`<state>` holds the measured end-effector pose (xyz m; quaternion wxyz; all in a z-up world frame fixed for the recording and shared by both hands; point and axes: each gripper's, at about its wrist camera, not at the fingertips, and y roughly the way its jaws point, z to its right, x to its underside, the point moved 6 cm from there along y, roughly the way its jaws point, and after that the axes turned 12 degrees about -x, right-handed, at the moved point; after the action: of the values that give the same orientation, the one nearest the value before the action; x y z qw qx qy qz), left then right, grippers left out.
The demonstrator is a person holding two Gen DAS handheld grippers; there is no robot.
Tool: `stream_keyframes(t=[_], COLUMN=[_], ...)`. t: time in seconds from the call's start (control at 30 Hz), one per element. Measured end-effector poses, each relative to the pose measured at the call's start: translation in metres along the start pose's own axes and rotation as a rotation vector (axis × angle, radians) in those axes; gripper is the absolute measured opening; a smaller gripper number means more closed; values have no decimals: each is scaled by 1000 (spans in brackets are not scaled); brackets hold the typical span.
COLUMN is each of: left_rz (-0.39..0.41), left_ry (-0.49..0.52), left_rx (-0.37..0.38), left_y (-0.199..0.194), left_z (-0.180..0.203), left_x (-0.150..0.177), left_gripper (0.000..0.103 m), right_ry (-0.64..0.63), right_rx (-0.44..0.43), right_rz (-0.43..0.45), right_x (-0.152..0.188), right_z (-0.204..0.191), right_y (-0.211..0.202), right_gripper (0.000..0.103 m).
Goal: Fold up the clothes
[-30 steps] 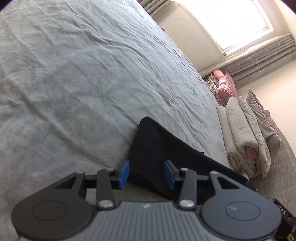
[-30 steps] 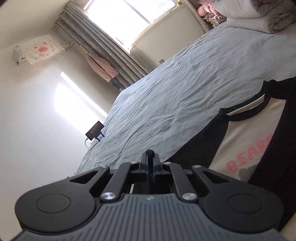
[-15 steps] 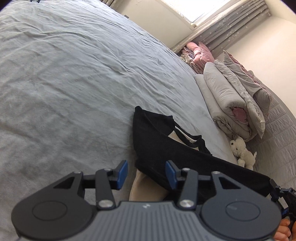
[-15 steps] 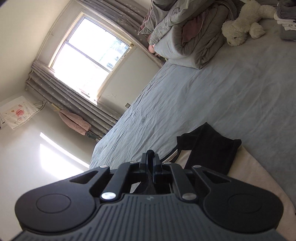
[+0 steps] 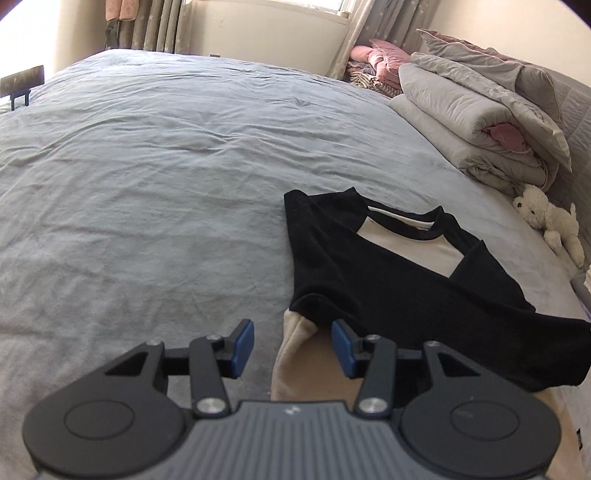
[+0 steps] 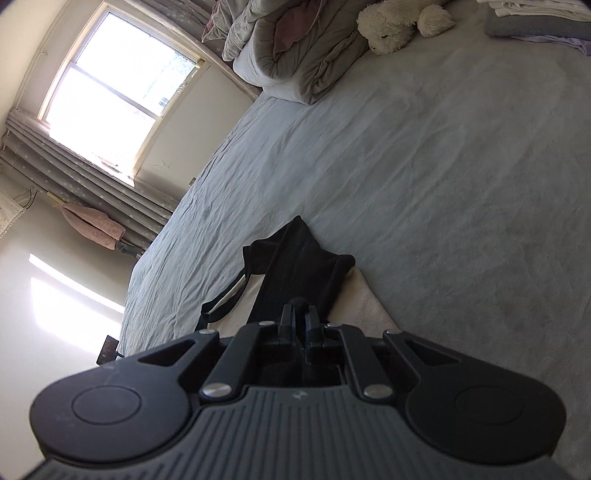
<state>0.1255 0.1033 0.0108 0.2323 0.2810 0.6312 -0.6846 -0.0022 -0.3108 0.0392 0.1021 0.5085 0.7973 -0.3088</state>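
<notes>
A black-and-beige shirt [image 5: 399,273] lies on the grey bed sheet [image 5: 155,206], with both black sleeves folded across its beige body. My left gripper [image 5: 293,347] is open just above the shirt's near beige edge, its blue pads [image 5: 242,345] to either side of that edge and touching nothing. In the right wrist view, the same shirt [image 6: 295,266] stretches away from my right gripper [image 6: 298,317]. That gripper is shut, and black sleeve fabric bunches at its fingertips.
Rolled grey duvets [image 5: 476,122] and pink pillows are piled at the far right of the bed. A white plush toy [image 5: 550,221] lies beside them. Folded clothes [image 6: 539,22] are stacked near the plush toy [image 6: 399,22]. A window [image 6: 110,85] and curtains stand beyond the bed.
The right gripper, still shut, has carried the black sleeve over the beige body. The left gripper stayed open and swung round, so that the whole shirt now shows.
</notes>
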Motion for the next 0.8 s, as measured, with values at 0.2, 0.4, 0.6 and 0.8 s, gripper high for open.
stream_keyframes(t=[0.2,0.4,0.6,0.8], left_rz=[13,27,37,43], left_ry=[107,157,168,173], left_rx=[-101,-147,-158,-169], left_y=[14,21,23,25], left_z=[8,9,8,8], left_x=[1,1,0,1], left_gripper=[52,53,54,54], right_ry=[-106,-409,-866,-1220], right_rx=[140,245,71,66], right_rz=[-37,-87,-220,-423], right_x=[-7,-6,42,105], right_z=[28,20,-23,-25], right_y=[15,17,17,47], right_gripper=[13,15,44,44])
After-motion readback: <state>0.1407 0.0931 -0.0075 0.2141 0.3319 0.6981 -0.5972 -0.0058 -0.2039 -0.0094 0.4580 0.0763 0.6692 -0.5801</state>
